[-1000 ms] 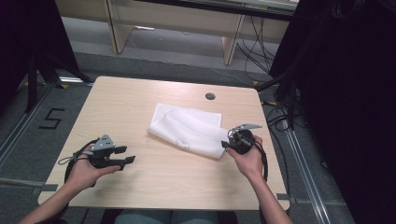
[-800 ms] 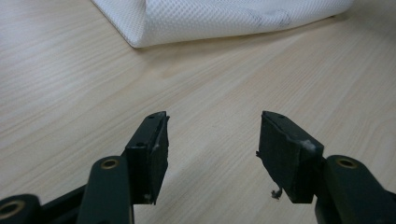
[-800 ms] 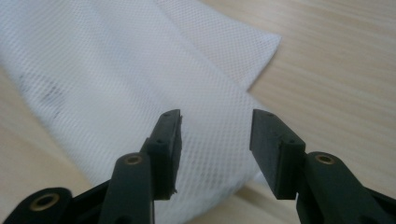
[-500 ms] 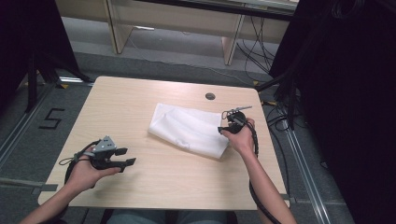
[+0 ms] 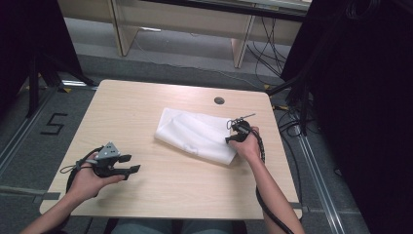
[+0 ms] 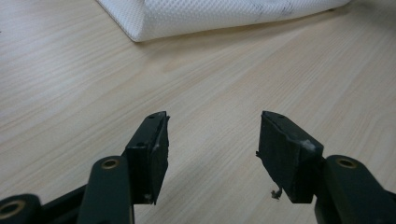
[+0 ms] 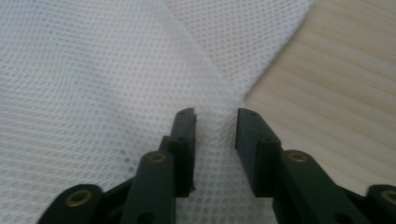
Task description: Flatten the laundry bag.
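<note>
Holding my right gripper (image 5: 234,131) over the right edge of the cloth (image 5: 197,134), I see in the right gripper view that its jaws have just been closing. They are still a little apart, and white mesh lies under and between them (image 7: 215,135). I cannot tell if the pads already press on the fabric; a narrow gap is visible between the two pads.

The cloth (image 7: 93,84) is a folded white mesh piece. It lies in the middle of the table (image 5: 146,102), a bit toward the right side, and one folded edge crosses the right gripper view diagonally. Bare wood shows beside it at the right of that view.

My left gripper (image 5: 127,165) rests in my left hand (image 5: 87,178) near the front left part of the table, well apart from the cloth. Its jaws stand wide apart with only the wood between them (image 6: 212,154). In the left gripper view a corner of the cloth (image 6: 210,16) lies farther off, at the top.
</note>
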`<action>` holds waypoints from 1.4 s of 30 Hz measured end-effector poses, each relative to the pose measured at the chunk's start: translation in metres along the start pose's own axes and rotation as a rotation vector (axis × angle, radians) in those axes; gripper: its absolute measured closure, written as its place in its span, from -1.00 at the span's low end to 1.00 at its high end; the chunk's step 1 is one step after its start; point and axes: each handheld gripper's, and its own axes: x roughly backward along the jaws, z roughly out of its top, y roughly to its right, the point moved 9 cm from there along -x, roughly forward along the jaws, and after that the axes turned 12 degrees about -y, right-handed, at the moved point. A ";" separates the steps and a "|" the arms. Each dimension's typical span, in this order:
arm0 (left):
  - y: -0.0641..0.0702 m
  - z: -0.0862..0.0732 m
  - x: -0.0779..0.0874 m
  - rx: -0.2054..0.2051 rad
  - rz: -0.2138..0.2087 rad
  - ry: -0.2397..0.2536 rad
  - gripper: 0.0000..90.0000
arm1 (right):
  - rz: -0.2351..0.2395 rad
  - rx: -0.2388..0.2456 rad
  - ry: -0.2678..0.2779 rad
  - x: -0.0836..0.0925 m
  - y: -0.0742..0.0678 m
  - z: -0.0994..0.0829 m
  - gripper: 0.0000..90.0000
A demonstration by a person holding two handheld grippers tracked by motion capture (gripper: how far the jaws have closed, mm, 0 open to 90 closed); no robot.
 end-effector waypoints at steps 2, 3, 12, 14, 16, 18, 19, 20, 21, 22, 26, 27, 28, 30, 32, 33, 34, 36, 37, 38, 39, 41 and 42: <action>0.000 -0.002 0.001 -0.007 0.000 -0.015 -0.06 | 0.007 -0.012 -0.004 0.000 -0.003 0.000 0.73; 0.000 -0.002 0.001 -0.005 0.005 -0.018 -0.06 | 0.008 -0.014 -0.014 0.001 -0.005 -0.001 0.75; 0.001 0.000 -0.002 -0.008 0.000 -0.002 -0.06 | 0.009 -0.008 -0.024 0.002 -0.010 -0.001 1.00; 0.001 0.000 -0.001 -0.008 -0.001 -0.003 -0.06 | -0.013 0.006 -0.011 0.003 -0.009 0.000 1.00; 0.001 0.000 -0.001 -0.009 -0.001 -0.009 -0.06 | -0.013 0.015 0.001 0.005 -0.009 0.001 1.00; 0.001 0.000 -0.001 -0.010 0.001 -0.007 -0.06 | -0.026 0.021 0.016 0.007 -0.009 0.003 1.00; 0.001 -0.001 0.000 -0.028 0.005 -0.019 -0.05 | -0.030 0.028 0.031 0.013 -0.011 0.004 1.00; 0.003 0.000 -0.001 0.005 -0.002 -0.004 -0.04 | -0.037 0.032 0.041 0.016 -0.012 0.005 1.00; 0.002 0.000 -0.001 -0.017 0.001 -0.011 -0.04 | -0.041 0.040 0.052 0.019 -0.012 0.006 1.00; 0.002 0.000 -0.001 -0.017 0.001 -0.011 -0.03 | -0.043 0.031 0.065 0.021 -0.014 0.007 1.00; 0.006 0.001 -0.002 -0.003 -0.007 0.000 -0.02 | -0.056 0.072 0.104 0.034 -0.017 0.012 1.00; 0.006 0.001 -0.002 -0.003 -0.007 0.000 -0.02 | -0.056 0.072 0.104 0.034 -0.017 0.012 1.00; 0.005 0.001 -0.001 -0.028 -0.004 -0.008 -0.02 | -0.058 0.062 0.108 0.037 -0.018 0.012 1.00; 0.006 0.001 -0.002 -0.029 -0.005 -0.009 -0.02 | -0.070 0.085 0.139 0.047 -0.022 0.016 1.00; 0.006 0.001 -0.002 -0.030 -0.004 -0.015 -0.02 | -0.073 0.095 0.157 0.054 -0.023 0.018 1.00; 0.006 0.001 -0.002 -0.026 -0.004 -0.015 -0.02 | -0.074 0.090 0.170 0.056 -0.024 0.020 1.00; 0.006 0.001 -0.002 -0.026 -0.004 -0.015 -0.02 | -0.074 0.090 0.170 0.056 -0.024 0.020 1.00; 0.007 0.002 -0.002 -0.030 -0.007 -0.011 -0.02 | -0.091 0.108 0.195 0.065 -0.027 0.022 1.00; 0.007 0.002 -0.002 -0.030 -0.007 -0.011 -0.02 | -0.091 0.108 0.195 0.065 -0.027 0.022 1.00; 0.007 0.002 -0.002 -0.033 -0.008 -0.010 -0.02 | -0.098 0.116 0.220 0.069 -0.028 0.024 1.00; 0.007 0.001 -0.002 -0.036 -0.007 -0.012 -0.02 | -0.096 0.110 0.212 0.072 -0.028 0.023 1.00; 0.007 0.001 -0.001 -0.033 -0.001 -0.006 -0.02 | -0.107 0.122 0.216 0.074 -0.027 0.023 1.00; 0.006 0.001 -0.001 -0.032 0.002 -0.003 -0.02 | -0.113 0.116 0.219 0.077 -0.026 0.023 1.00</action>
